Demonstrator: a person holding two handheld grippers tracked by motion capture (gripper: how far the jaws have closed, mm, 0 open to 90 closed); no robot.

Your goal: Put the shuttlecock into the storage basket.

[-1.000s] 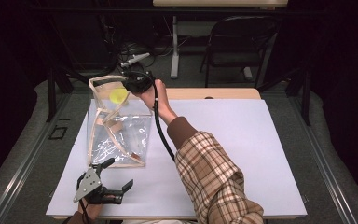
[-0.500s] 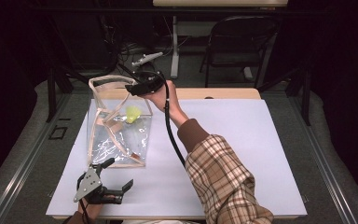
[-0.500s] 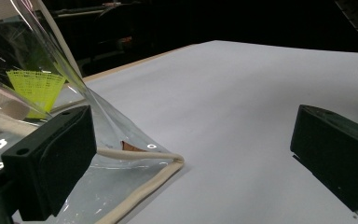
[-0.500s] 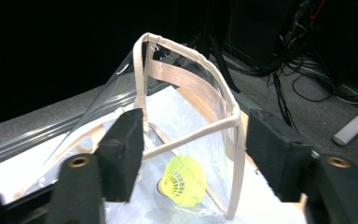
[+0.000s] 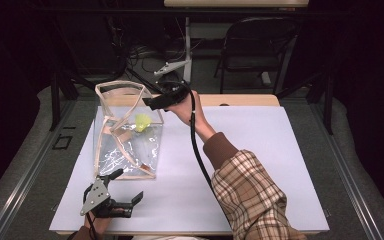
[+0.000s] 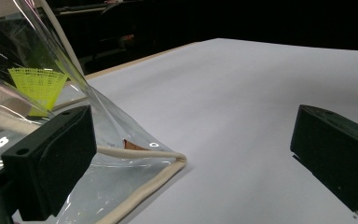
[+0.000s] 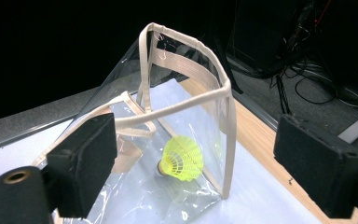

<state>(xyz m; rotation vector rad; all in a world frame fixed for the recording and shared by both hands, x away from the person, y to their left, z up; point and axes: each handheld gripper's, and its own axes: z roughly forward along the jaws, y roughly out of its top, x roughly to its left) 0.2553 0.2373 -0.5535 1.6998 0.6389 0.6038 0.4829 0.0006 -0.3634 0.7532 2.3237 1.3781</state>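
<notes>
While yellow mesh shuttlecock [image 7: 182, 158] lies inside clear cream-trimmed plastic bag [image 5: 125, 150] near table's [image 5: 260, 150] far-left corner, right gripper [image 5: 152, 102] jaws just opened, empty; left gripper [image 5: 122, 187] agape, near edge.

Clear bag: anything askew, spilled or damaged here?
Nothing stands out. The bag stands open on the white sheet, with the yellow shuttlecock lying inside on its floor. No tear or spill shows.

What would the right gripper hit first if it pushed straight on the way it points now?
Probably the clear bag: the right gripper, its jaws just opened with nothing between them, aims at the bag's taped top edge, with the yellow shuttlecock inside behind it.
</notes>
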